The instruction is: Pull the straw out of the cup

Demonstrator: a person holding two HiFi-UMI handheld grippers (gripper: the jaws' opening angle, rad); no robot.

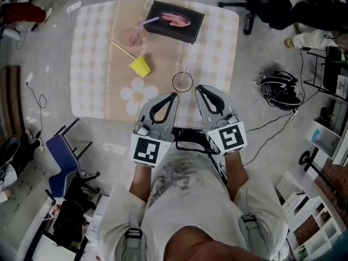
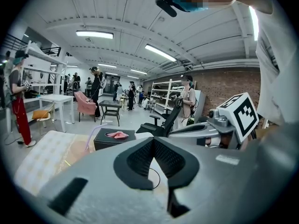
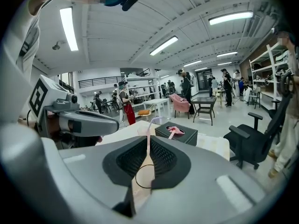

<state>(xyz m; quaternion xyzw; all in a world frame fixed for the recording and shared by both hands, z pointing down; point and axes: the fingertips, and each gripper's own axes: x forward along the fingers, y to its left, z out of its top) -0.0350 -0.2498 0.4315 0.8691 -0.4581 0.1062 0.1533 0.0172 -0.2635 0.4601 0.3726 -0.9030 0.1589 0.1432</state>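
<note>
A clear cup with a thin clear straw stands near the front edge of the checked tablecloth. Both grippers hover side by side just in front of it. My left gripper has its jaws closed tip to tip, with nothing between them. My right gripper sits just right of the cup, its jaws a narrow slit apart and gripping nothing. Below the jaws in the right gripper view, the cup's rim shows as a dark ring.
A pink cup with a purple straw, a yellow cup and a black box stand farther back on the table. An office chair, headphones and cables and a blue chair surround it. People stand in the hall.
</note>
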